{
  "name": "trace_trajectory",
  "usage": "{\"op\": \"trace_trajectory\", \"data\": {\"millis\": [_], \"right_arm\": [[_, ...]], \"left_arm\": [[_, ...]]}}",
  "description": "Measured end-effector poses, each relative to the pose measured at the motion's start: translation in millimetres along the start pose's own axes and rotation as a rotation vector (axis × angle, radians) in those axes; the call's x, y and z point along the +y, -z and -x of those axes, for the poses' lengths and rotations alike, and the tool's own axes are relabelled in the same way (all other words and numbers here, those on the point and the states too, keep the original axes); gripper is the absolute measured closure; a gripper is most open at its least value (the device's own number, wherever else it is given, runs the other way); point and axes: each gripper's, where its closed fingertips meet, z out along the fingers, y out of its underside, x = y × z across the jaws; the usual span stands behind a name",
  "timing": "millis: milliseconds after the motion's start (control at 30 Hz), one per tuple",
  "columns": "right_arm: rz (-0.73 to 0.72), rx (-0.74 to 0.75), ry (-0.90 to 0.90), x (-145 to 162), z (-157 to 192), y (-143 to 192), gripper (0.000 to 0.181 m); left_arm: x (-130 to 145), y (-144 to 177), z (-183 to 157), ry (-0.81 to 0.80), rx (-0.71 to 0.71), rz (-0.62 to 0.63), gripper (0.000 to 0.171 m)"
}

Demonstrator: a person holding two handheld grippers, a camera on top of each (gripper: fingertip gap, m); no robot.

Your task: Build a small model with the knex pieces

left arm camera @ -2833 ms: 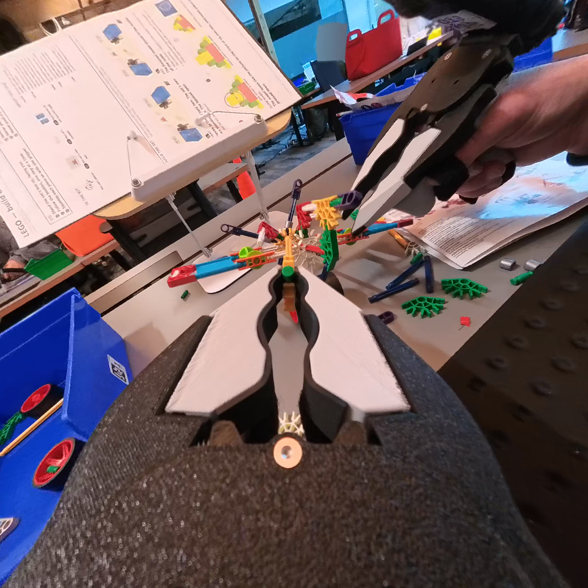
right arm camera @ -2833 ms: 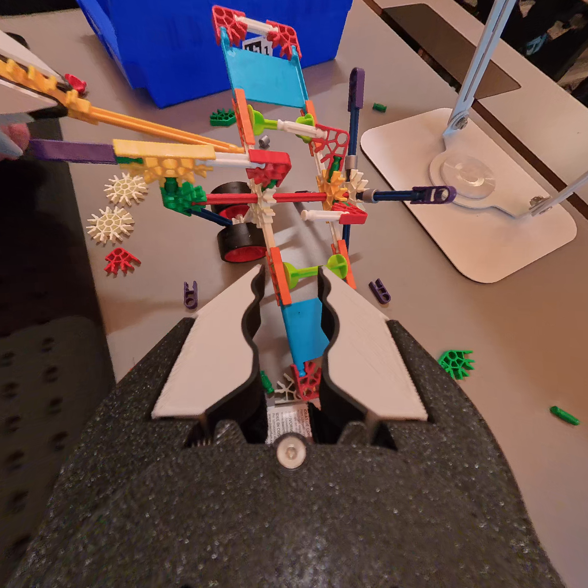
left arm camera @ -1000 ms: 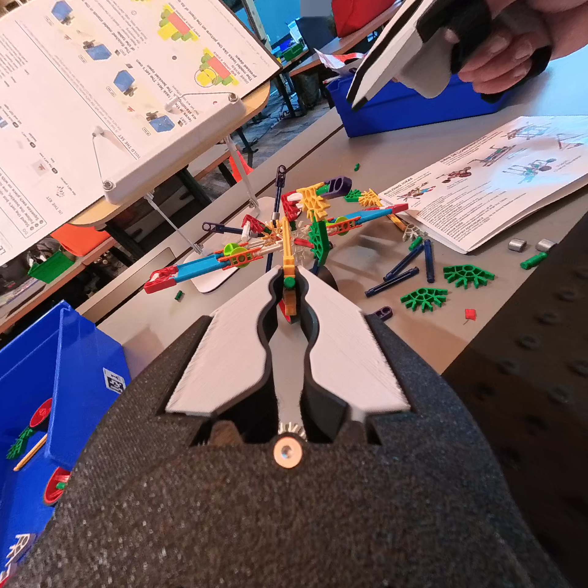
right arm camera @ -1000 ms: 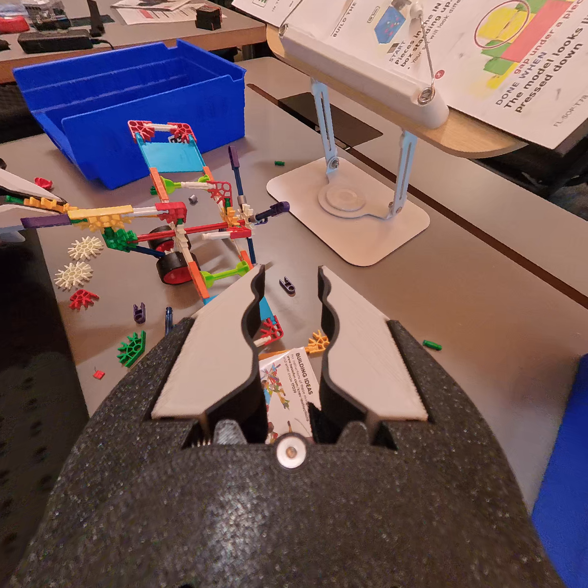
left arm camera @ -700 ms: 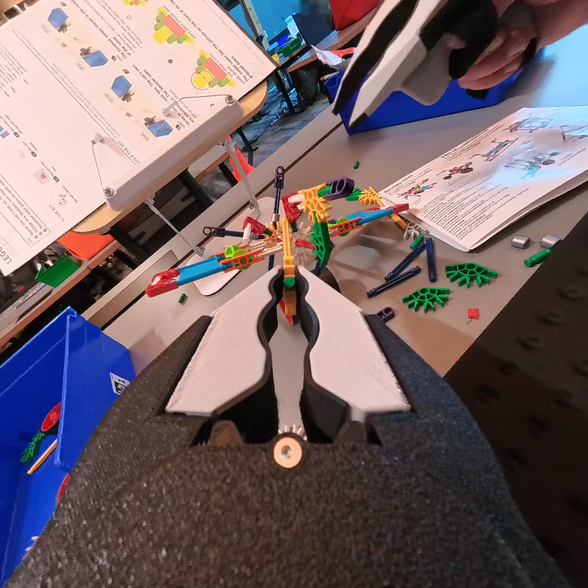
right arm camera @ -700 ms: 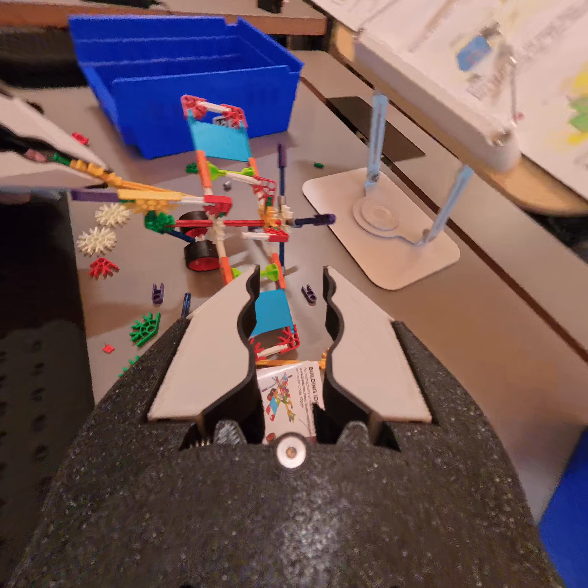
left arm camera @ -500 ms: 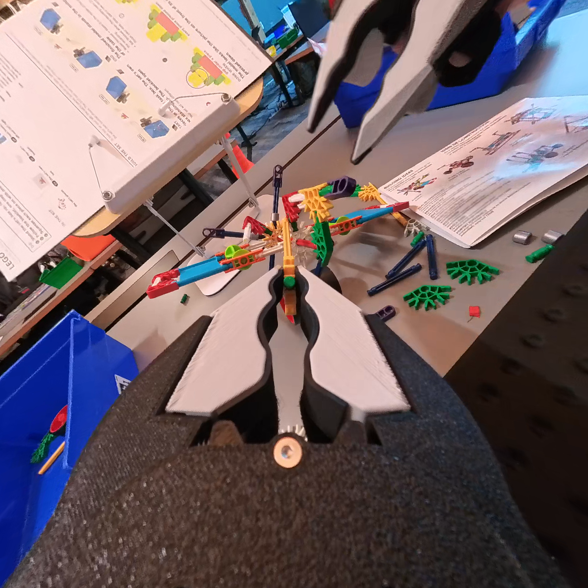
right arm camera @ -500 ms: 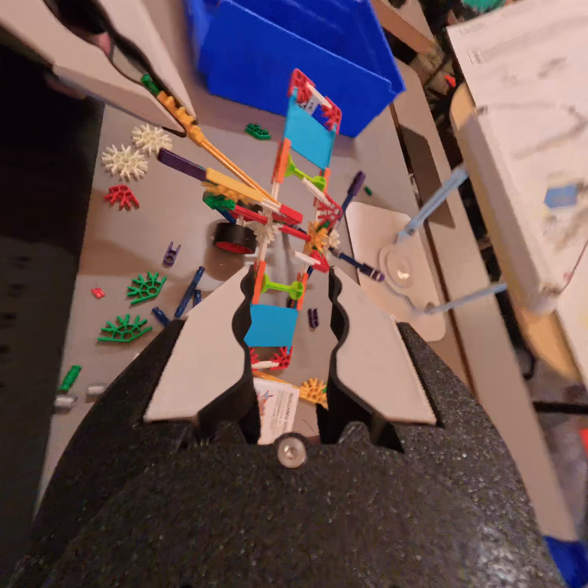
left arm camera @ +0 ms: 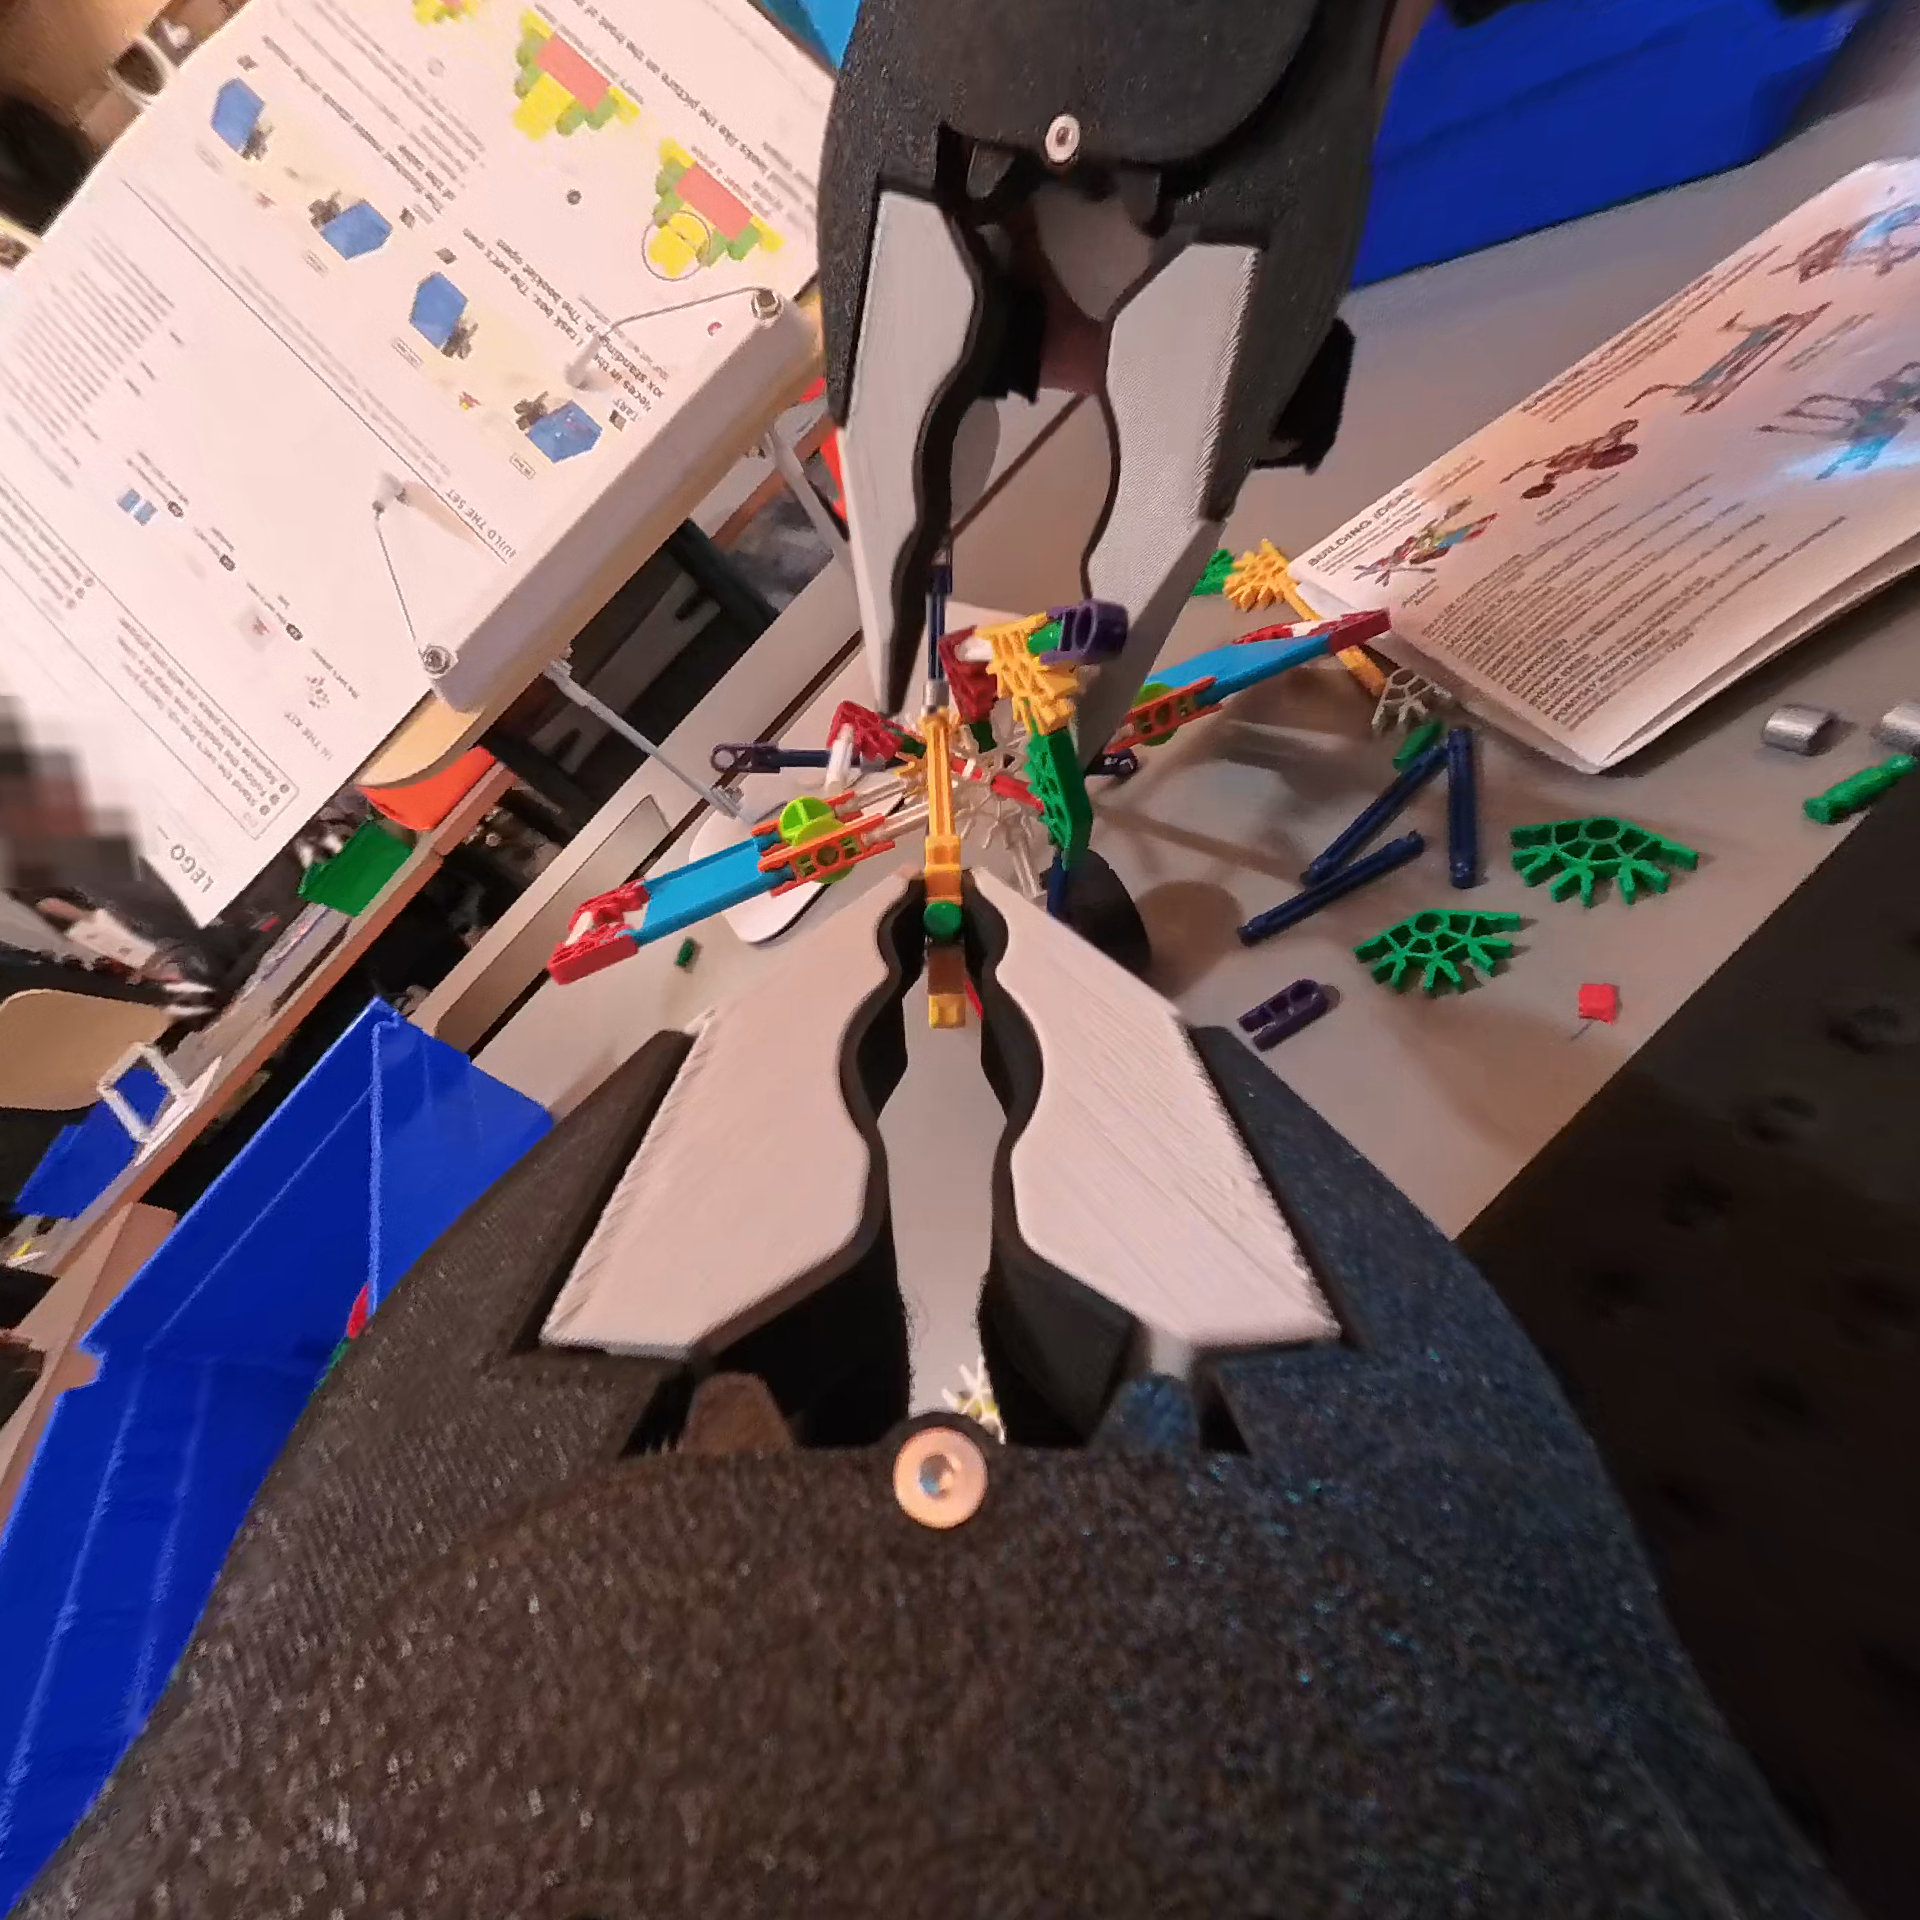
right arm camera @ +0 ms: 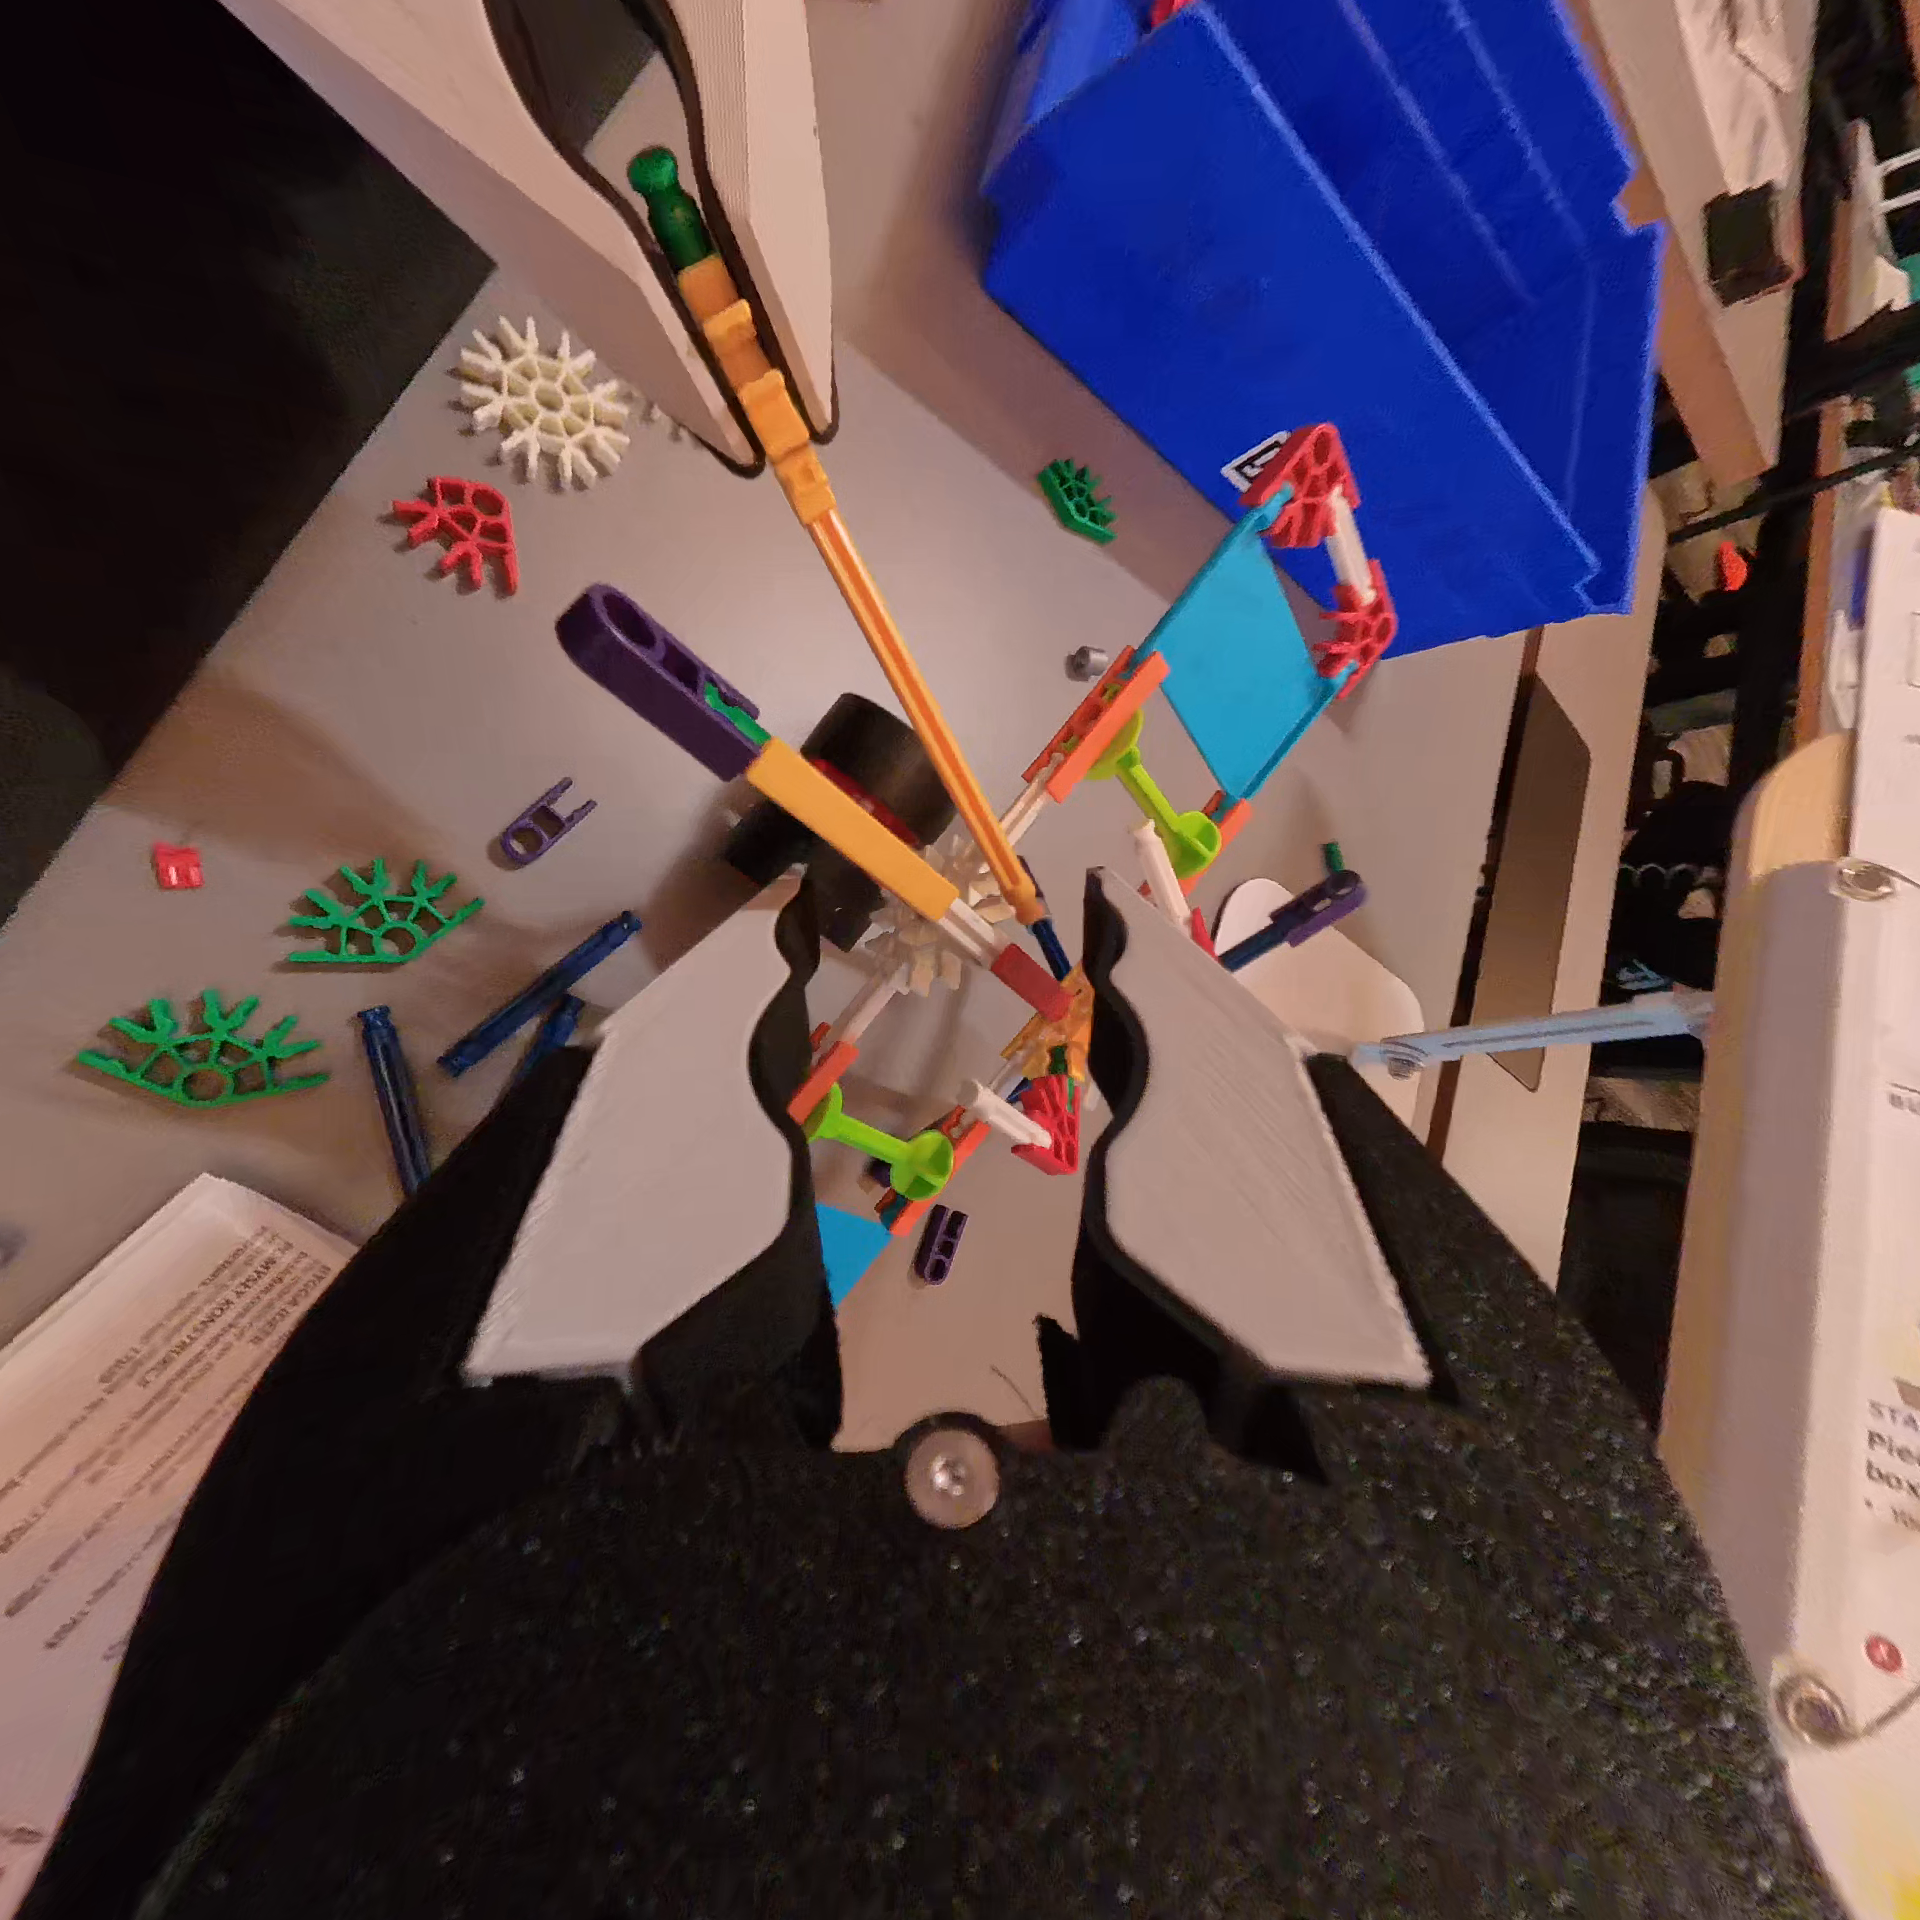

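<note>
A colourful rod-and-connector model point(left arm camera: 997, 748) with cyan panels and a black wheel stands on the grey table. My left gripper point(left arm camera: 940, 894) is shut on the model's orange rod point(left arm camera: 940, 821), with a green tip between its fingers. In the right wrist view the left gripper point(right arm camera: 779, 436) comes in from the top, gripping the same orange rod point(right arm camera: 904, 675). My right gripper point(right arm camera: 945, 899) is open and points down over the model's centre point(right arm camera: 935, 935), a finger on each side of the white hub. In the left wrist view the right gripper point(left arm camera: 997, 707) hangs from above.
A blue bin point(left arm camera: 260, 1247) sits at the left and also shows in the right wrist view point(right arm camera: 1299, 260). A tilted instruction board point(left arm camera: 364, 312) on a stand is behind. A booklet point(left arm camera: 1662, 468), green fan connectors point(left arm camera: 1439, 945), dark blue rods point(left arm camera: 1340, 883) and a white snowflake connector point(right arm camera: 545, 400) lie around. The gap from one gripper's tips to the other's is roughly 7 cm.
My right gripper left the cyan panel end, rose, swung over and came down open onto the model's centre. My left gripper kept its hold on the orange rod.
</note>
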Motion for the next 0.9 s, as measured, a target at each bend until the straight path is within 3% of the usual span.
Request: {"op": "trace_trajectory", "data": {"millis": [300,900], "right_arm": [[0.001,-0.05,0.029,7.2,-0.7,-14.4,0.145],[-0.016,-0.097,0.061,-4.6,-1.7,-26.7,0.153]], "left_arm": [[6.5,-3.2,-2.1,-0.008,0.0,0.058,0.166],[-0.9,6.8,-1.9,0.13,0.079,-0.03,0.162]]}}
